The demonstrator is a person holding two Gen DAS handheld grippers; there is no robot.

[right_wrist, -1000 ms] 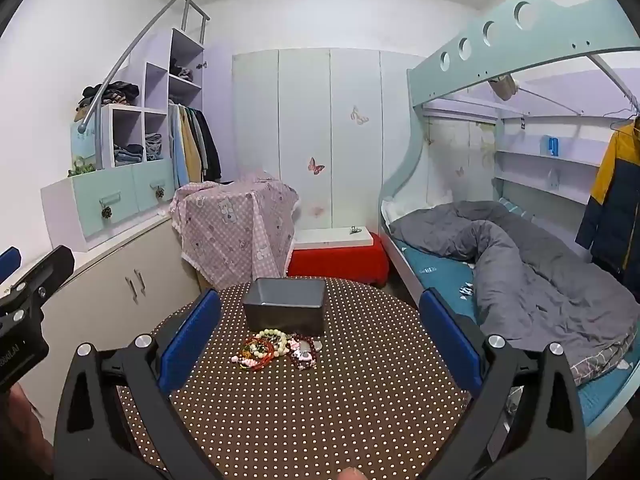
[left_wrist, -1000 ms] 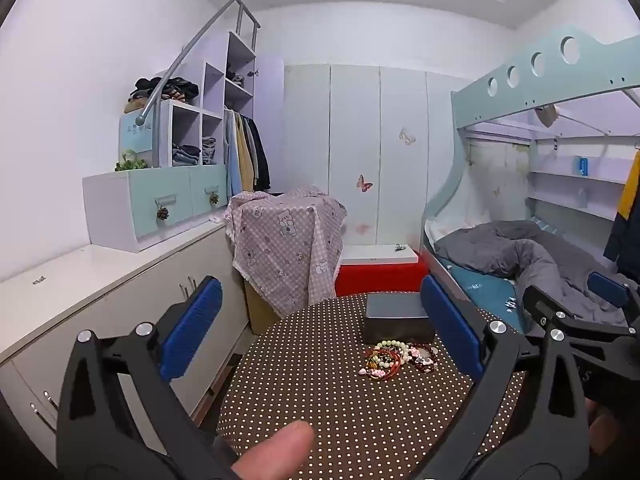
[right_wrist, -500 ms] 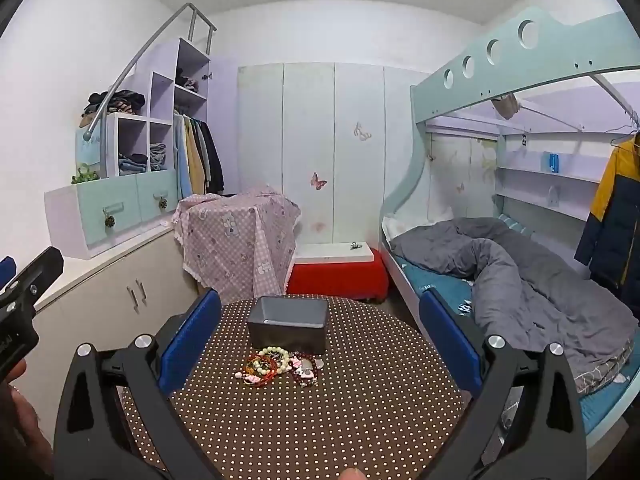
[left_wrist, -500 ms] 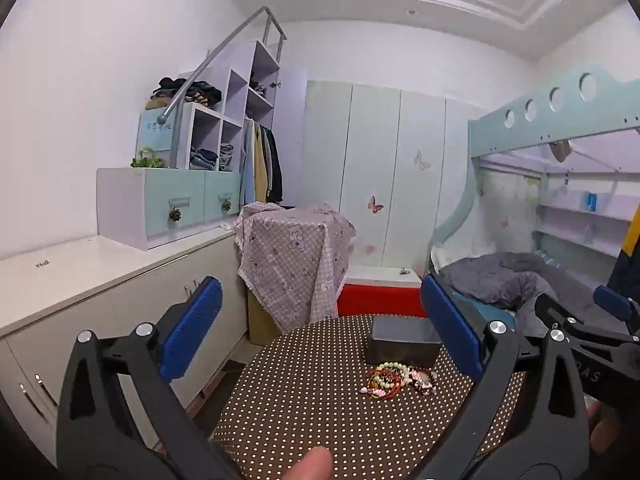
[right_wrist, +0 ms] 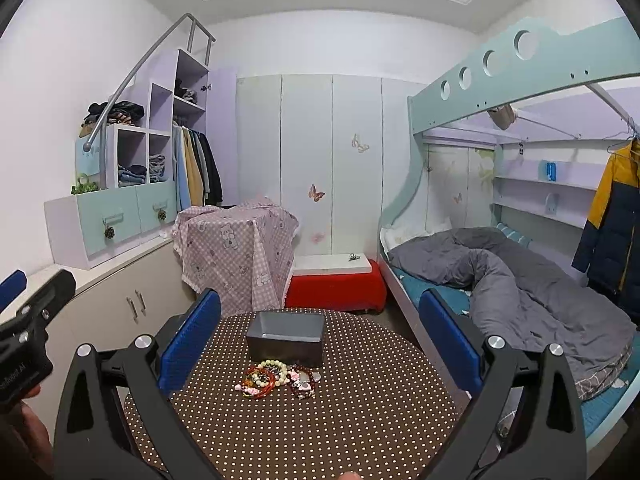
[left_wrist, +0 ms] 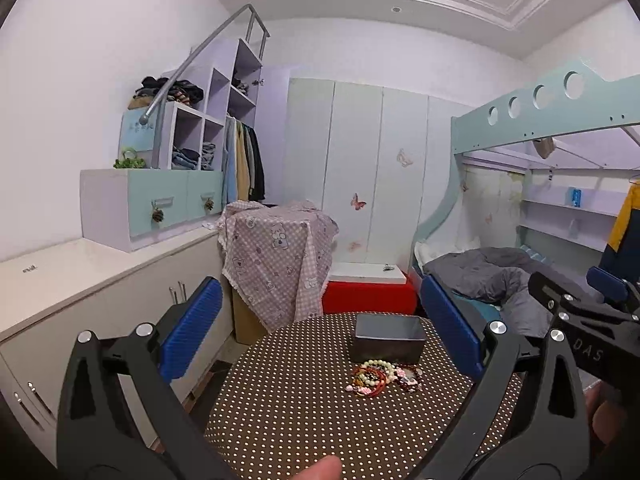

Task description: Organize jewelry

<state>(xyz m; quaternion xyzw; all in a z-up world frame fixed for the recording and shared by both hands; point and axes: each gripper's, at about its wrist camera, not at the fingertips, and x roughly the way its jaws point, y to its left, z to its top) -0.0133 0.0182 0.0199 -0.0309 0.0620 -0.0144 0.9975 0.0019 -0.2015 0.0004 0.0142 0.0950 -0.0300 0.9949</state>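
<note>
A heap of beaded bracelets point(left_wrist: 380, 377) point(right_wrist: 278, 378) in red, green and cream lies on a round brown polka-dot table point(left_wrist: 288, 412) point(right_wrist: 360, 412). A dark grey open box point(left_wrist: 389, 338) point(right_wrist: 286, 336) stands just behind the heap. My left gripper point(left_wrist: 320, 332) is open and empty, held above the table's near left side, well short of the bracelets. My right gripper point(right_wrist: 320, 332) is open and empty, held above the near edge, facing the box. Each gripper shows at the edge of the other's view.
A cloth-covered stand point(right_wrist: 236, 248) and a red bench point(right_wrist: 336, 284) are behind the table. White cabinets point(left_wrist: 80, 280) run along the left. A bunk bed with a grey duvet point(right_wrist: 512, 280) is on the right.
Both cameras have tilted upward and drawn back a little, so the table, box and bracelets sit lower in view. Both grippers stay open and the bracelets have not moved.
</note>
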